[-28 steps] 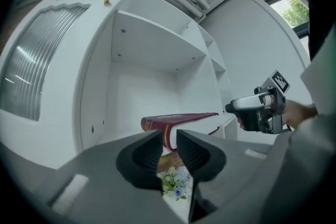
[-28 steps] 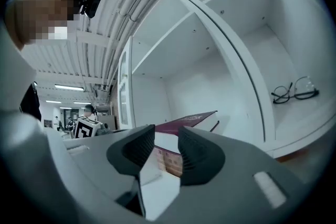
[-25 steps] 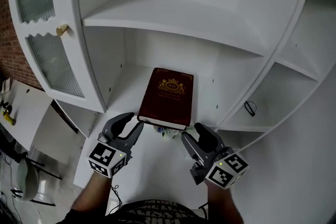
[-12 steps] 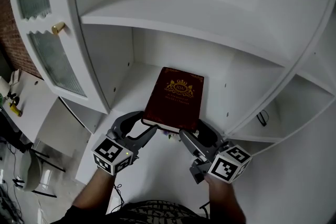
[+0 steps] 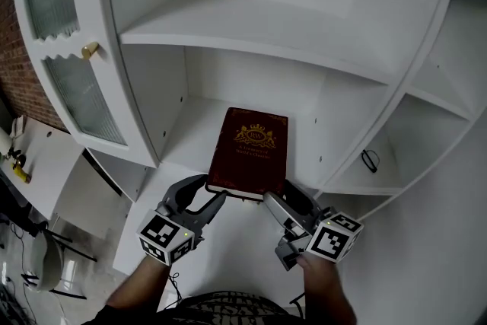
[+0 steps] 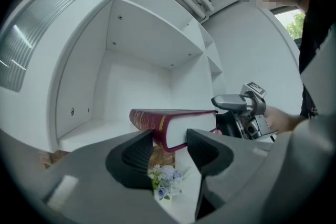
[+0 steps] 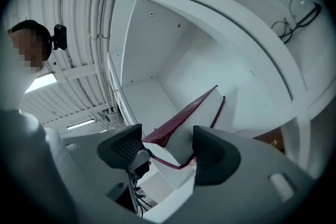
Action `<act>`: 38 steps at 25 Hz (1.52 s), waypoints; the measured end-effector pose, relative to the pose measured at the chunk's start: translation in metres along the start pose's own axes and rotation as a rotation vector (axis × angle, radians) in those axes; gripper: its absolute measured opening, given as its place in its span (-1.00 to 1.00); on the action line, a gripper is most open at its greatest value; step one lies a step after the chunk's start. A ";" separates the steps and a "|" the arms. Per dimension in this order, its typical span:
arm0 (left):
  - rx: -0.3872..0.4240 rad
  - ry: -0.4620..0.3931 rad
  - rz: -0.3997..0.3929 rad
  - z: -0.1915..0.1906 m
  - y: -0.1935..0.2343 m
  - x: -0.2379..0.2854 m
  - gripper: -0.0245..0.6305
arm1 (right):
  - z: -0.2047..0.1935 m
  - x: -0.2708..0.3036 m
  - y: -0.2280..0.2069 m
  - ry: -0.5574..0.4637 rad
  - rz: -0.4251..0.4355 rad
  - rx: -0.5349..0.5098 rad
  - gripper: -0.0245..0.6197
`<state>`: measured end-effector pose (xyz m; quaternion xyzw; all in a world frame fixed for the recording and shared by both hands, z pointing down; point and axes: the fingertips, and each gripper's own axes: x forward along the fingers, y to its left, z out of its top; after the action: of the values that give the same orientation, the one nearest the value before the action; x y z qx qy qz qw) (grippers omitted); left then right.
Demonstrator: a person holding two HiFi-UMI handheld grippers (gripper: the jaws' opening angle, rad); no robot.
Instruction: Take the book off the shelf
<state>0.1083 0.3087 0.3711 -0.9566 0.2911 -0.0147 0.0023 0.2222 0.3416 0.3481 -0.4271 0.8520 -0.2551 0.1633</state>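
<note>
A dark red book [image 5: 249, 151] with a gold crest lies flat on the lower shelf [image 5: 190, 135] of a white cabinet, its near edge jutting past the shelf front. My left gripper [image 5: 209, 191] is shut on its near left corner, where the spine and page edge [image 6: 178, 127] sit between the jaws. On the near right corner my right gripper [image 5: 280, 199] is shut; in its own view the book [image 7: 184, 113] runs tilted away from the jaws. The right gripper [image 6: 244, 110] also shows in the left gripper view.
An upper shelf [image 5: 251, 27] hangs over the book. A glazed door with a brass knob [image 5: 90, 51] stands open at left. Spectacles [image 5: 367, 159] lie on the curved side shelf at right. Small artificial flowers [image 6: 164, 186] sit below the book's edge.
Both grippers moved in from beside the book's near corners and closed on them. The book's near edge now sits between both pairs of jaws.
</note>
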 end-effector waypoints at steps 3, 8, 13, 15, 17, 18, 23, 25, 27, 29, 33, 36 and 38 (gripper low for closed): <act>0.025 0.029 -0.004 -0.007 -0.008 -0.006 -0.31 | -0.008 -0.008 -0.002 0.004 -0.043 0.001 -0.05; 0.062 0.078 0.014 -0.019 -0.013 -0.012 -0.33 | -0.023 -0.015 -0.005 0.011 -0.125 -0.085 -0.28; 0.066 0.073 0.018 -0.014 -0.019 -0.023 -0.33 | -0.030 -0.021 0.008 0.002 -0.143 -0.151 -0.29; 0.086 0.061 0.022 -0.007 -0.021 -0.029 -0.33 | -0.027 -0.023 0.017 -0.009 -0.138 -0.180 -0.30; 0.105 0.047 0.026 0.002 -0.023 -0.033 -0.33 | -0.023 -0.025 0.028 -0.023 -0.140 -0.229 -0.30; 0.110 0.039 0.027 0.007 -0.024 -0.036 -0.33 | -0.020 -0.026 0.034 -0.031 -0.140 -0.253 -0.30; 0.131 0.001 0.027 0.027 -0.031 -0.050 -0.33 | -0.007 -0.031 0.062 -0.065 -0.112 -0.328 -0.30; 0.144 -0.012 0.027 0.035 -0.033 -0.055 -0.33 | -0.004 -0.033 0.070 -0.077 -0.102 -0.340 -0.30; 0.153 -0.027 0.025 0.044 -0.035 -0.059 -0.33 | 0.001 -0.035 0.079 -0.087 -0.094 -0.352 -0.30; 0.166 -0.044 0.026 0.053 -0.037 -0.064 -0.33 | 0.005 -0.037 0.087 -0.094 -0.085 -0.367 -0.30; 0.220 -0.077 0.023 0.074 -0.042 -0.072 -0.33 | 0.013 -0.040 0.103 -0.106 -0.079 -0.399 -0.31; 0.251 -0.098 0.021 0.087 -0.046 -0.078 -0.33 | 0.017 -0.043 0.113 -0.117 -0.080 -0.415 -0.31; 0.257 -0.106 0.020 0.091 -0.048 -0.081 -0.33 | 0.019 -0.044 0.118 -0.124 -0.080 -0.420 -0.31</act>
<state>0.0703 0.3929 0.2786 -0.9449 0.2959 -0.0012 0.1403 0.1814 0.4314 0.2679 -0.4998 0.8572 -0.0516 0.1125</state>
